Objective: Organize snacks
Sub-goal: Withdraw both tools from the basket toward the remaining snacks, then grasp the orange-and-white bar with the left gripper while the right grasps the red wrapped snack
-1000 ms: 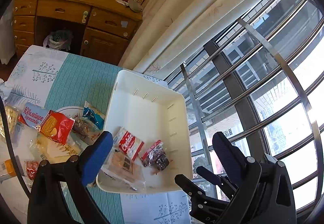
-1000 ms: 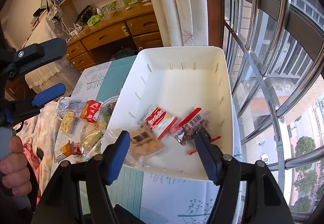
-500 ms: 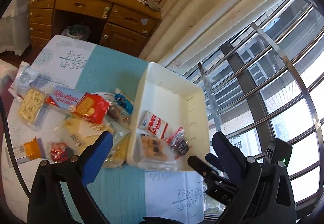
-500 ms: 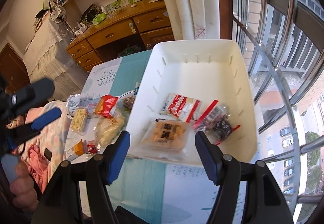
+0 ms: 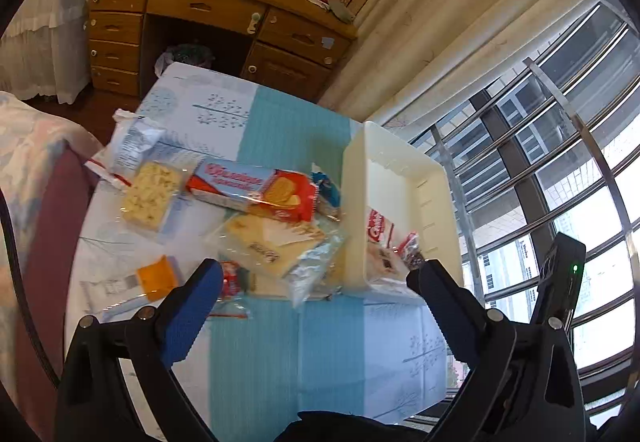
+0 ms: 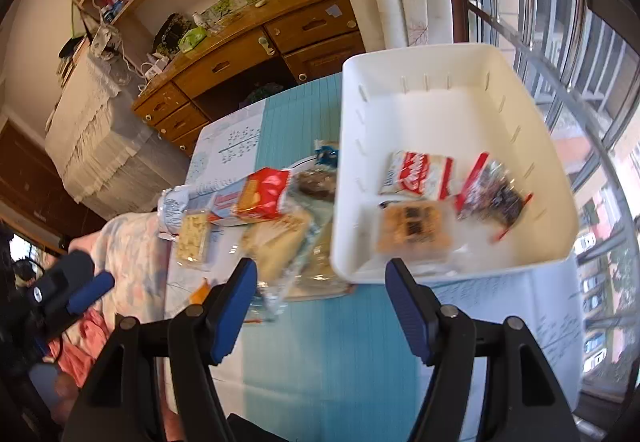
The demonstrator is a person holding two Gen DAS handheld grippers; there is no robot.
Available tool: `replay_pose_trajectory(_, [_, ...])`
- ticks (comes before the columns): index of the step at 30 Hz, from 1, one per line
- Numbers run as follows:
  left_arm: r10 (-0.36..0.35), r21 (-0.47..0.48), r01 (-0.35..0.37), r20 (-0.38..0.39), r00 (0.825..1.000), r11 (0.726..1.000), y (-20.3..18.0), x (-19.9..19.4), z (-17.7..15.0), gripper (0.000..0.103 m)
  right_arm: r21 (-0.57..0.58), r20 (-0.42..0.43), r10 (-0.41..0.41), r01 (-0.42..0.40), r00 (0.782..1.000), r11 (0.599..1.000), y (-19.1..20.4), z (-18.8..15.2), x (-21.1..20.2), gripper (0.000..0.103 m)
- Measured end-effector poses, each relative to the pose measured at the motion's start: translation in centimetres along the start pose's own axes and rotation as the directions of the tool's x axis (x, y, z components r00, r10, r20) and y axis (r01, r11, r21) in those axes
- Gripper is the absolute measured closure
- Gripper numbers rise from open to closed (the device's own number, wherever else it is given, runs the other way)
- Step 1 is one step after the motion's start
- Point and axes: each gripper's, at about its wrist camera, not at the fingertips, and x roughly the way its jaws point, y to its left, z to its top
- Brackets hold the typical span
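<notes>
On the far left of the table point(image 5: 276, 354) lies a white crinkly packet point(image 5: 134, 146) with a red strip, and just beside it a clear pack of pale crackers point(image 5: 150, 194). Nearer the camera sits a small orange pack point(image 5: 156, 278), and beside that a little red sweet point(image 5: 230, 282). The left gripper point(image 5: 316, 286) hangs over this spot with its two fingers wide apart and nothing between them. It is a good hand for one of these small ones, I think, because they lie by themselves. Go straight down and pinch the middle of the pack, not the thin floppy edge, or it may slip out. In the middle is the heap: a long red and blue biscuit pack point(image 5: 256, 190) rests on top of a big clear bag of yellow wafers point(image 5: 276, 242). Take the top one first, or the whole pile may slide. The right gripper point(image 6: 320, 286) is also spread open and empty, hanging just in front of the near edge of the bin. On the right stands the white bin point(image 6: 452, 58), touching the heap. Three snacks lie inside, near its front: a red and white pack point(image 6: 416, 178), a brown cookie pack point(image 6: 416, 230) and a dark bag point(image 6: 496, 194). The back half is bare, so new snacks fit best there.
</notes>
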Motion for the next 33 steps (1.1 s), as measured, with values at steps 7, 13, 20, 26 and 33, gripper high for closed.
replay_pose_trajectory(7, [0.011, 0.033, -0.01, -0.027, 1.0, 0.999, 4.7, -2.6, 0.4, 0.005, 0.051, 0.014, 0.009, -0.01, 1.0, 0.999, 4.1, -1.1, 1.1, 0.036])
replay_pose_trajectory(13, [0.021, 0.072, -0.016, -0.074, 0.997, 0.997, 8.6, -3.6, 1.5, 0.005, 0.125, 0.01, 0.014, -0.015, 1.0, 0.992, 7.1, -2.4, 2.9, 0.036])
replay_pose_trajectory(20, [0.041, 0.143, -0.016, -0.17, 0.985, 0.99, 12.0, -2.9, 2.6, 0.005, 0.249, -0.014, 0.025, -0.021, 1.0, 0.968, 8.8, -3.8, 5.3, 0.036])
replay_pose_trajectory(26, [0.071, 0.211, -0.014, -0.267, 0.961, 0.977, 13.5, -0.6, 2.6, 0.005, 0.359, -0.065, 0.024, 0.001, 0.998, 0.933, 8.6, -5.6, 7.6, 0.036])
replay_pose_trajectory(33, [0.156, 0.31, -0.027, -0.398, 0.904, 0.95, 14.4, 3.6, 1.0, 0.005, 0.507, -0.163, 0.103, -0.007, 0.981, 0.862, 7.5, -7.6, 11.1, 0.036])
